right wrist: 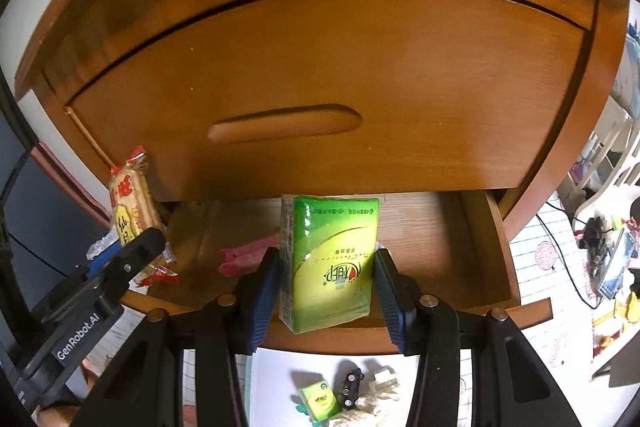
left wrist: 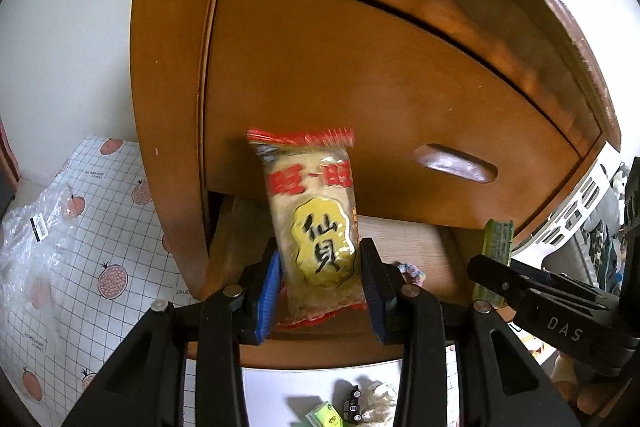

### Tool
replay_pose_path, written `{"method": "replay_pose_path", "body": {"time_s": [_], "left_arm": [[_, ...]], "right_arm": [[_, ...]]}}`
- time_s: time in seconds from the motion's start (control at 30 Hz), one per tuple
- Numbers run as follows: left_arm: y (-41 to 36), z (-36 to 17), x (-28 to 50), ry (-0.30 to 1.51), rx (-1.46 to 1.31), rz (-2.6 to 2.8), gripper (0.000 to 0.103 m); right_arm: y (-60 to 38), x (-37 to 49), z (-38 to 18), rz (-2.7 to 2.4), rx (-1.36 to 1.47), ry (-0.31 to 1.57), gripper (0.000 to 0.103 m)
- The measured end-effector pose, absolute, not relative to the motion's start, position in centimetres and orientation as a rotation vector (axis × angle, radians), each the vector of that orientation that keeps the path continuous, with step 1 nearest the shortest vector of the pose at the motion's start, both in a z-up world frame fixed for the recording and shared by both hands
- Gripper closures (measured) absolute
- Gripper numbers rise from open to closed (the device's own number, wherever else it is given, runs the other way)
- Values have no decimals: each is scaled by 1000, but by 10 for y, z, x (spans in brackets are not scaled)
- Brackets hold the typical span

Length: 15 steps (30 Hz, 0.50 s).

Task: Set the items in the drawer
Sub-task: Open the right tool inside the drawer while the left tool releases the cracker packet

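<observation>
My left gripper (left wrist: 320, 259) is shut on a red and yellow rice cracker packet (left wrist: 314, 203), held upright over the left end of the open wooden drawer (left wrist: 404, 239). My right gripper (right wrist: 327, 267) is shut on a green tissue pack (right wrist: 332, 231), also upright, above the drawer's front edge (right wrist: 520, 311). In the right wrist view the left gripper (right wrist: 136, 247) shows at the left with the cracker packet (right wrist: 130, 199). The right gripper (left wrist: 496, 279) and tissue pack (left wrist: 496, 247) show side-on in the left wrist view. A pink item (right wrist: 244, 255) lies inside the drawer.
Above the open drawer is a closed drawer front (right wrist: 320, 67) with a slot handle (right wrist: 284, 123). Below lie a small green pack (right wrist: 320, 401), a black object (right wrist: 349, 387) and white crumpled things (right wrist: 380, 387). A grid-patterned cloth (left wrist: 104, 227) and a plastic bag (left wrist: 32, 239) are at the left.
</observation>
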<state>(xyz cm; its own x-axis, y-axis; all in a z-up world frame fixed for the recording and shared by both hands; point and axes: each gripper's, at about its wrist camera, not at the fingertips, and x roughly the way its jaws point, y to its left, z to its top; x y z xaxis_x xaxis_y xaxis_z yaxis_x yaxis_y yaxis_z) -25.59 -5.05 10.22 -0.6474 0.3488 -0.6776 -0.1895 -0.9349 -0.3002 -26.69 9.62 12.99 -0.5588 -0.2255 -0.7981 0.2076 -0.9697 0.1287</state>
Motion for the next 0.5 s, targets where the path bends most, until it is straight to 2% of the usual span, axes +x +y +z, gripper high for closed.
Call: {"method": "replay_pose_path", "body": {"time_s": [0.13,0.23,0.4,0.5], "left_arm": [[-58,97,-257,-328,-1137,2585,51],[-63,95,-257,-343,-1139,2589,48],[-66,91,-256,-352,-1150,2587,37],[-71,93,-245,-338,-1161,2602,35]], "right_arm": [[97,-270,128,-2580,1327,-29,52],[98,-271,129,-2574,1338,-52,41],[97,-272,127,-2573,1344,-35,37],[97,-272,125,-2574,1348,-31,27]]}}
